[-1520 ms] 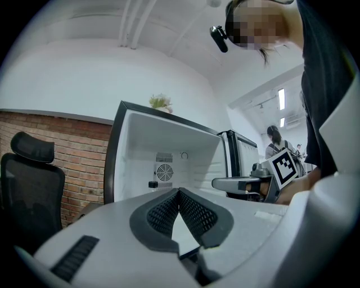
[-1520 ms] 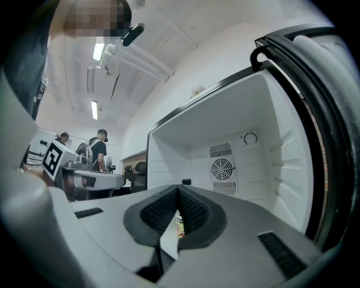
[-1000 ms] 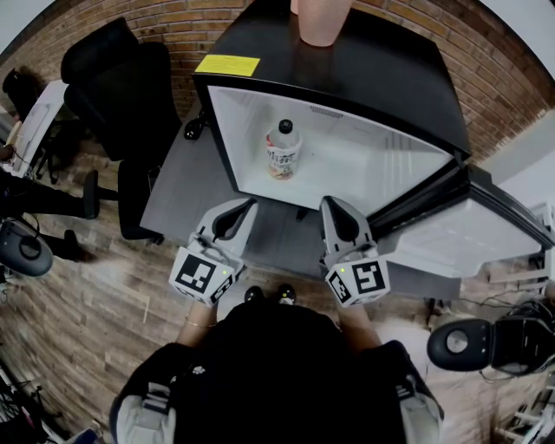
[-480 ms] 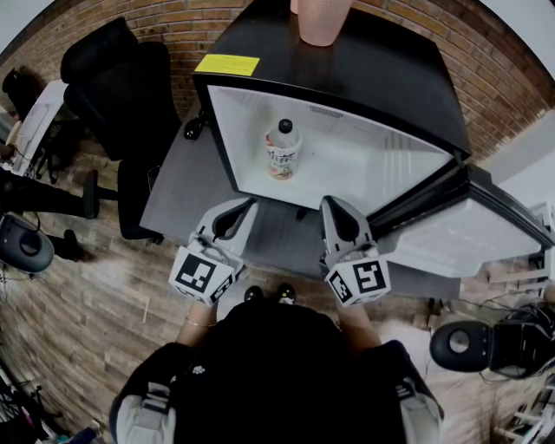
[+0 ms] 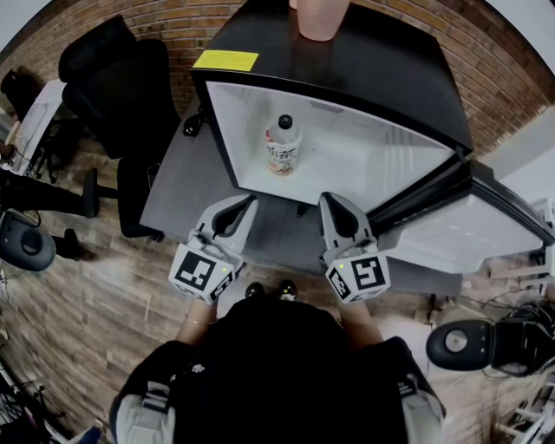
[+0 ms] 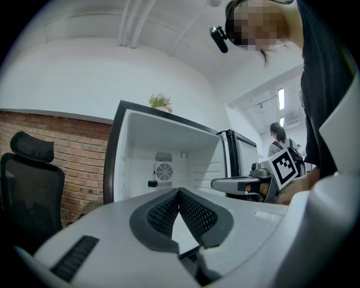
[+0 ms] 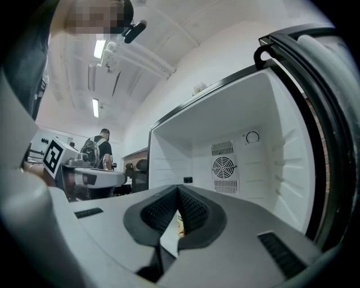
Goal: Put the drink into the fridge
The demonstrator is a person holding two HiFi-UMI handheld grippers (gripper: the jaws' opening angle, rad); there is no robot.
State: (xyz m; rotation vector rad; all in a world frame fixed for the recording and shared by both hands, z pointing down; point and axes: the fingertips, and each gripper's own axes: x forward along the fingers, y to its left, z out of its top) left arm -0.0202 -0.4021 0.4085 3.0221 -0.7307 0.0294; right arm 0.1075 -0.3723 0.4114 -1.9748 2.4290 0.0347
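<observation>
Nothing moved: drink (image 5: 284,146) stands inside the fridge (image 5: 368,169).
Left gripper (image 5: 246,203), right gripper (image 5: 329,202) before it, jaws together, empty; only the door (image 5: 460,232) seems left to shut.

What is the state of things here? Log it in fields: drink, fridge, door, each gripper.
drink: bottle, upright inside the fridge, toward its left side
fridge: black, white interior, nothing else seen inside
door: open, swung out to the right
left gripper: shut, empty, outside the fridge opening
right gripper: shut, empty, outside the fridge opening
on top of fridge: pink object
task: drink is in; door not yet closed
</observation>
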